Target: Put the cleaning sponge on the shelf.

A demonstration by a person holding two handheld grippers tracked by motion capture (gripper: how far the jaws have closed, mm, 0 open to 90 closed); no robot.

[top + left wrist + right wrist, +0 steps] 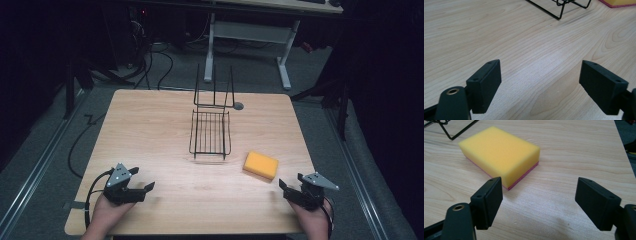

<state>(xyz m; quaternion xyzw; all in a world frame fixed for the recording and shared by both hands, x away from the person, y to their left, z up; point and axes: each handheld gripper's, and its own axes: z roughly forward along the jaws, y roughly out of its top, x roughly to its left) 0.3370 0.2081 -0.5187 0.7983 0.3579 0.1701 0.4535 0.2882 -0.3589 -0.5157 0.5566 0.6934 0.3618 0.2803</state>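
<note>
Both our grippers rest near the front edge of the tabletop, each carried in a hand at the bottom of the high view. Our right gripper has its jaws spread wide with nothing between them, and our left gripper likewise stands wide open over bare wood, holding nothing.

Just ahead of our right gripper lies the yellow sponge, flat on the tabletop with its thin pink scouring layer underneath. In the right gripper view it sits up and to the left of the jaws, near but not between them. Farther back, at the middle of the tabletop, stands the black wire rack, with its upright frame at the far end; the sponge lies apart from it, off its near right corner.

We judge that we are at the very start of the work: the sponge is untouched and the rack is empty. Our right gripper looks poised to approach. The next move calls for swinging it forward and to the left until the sponge lies squarely between the jaws, lowering close to the wood, then closing gently across the narrow sides, since the foam will squash under a hard squeeze.
</note>
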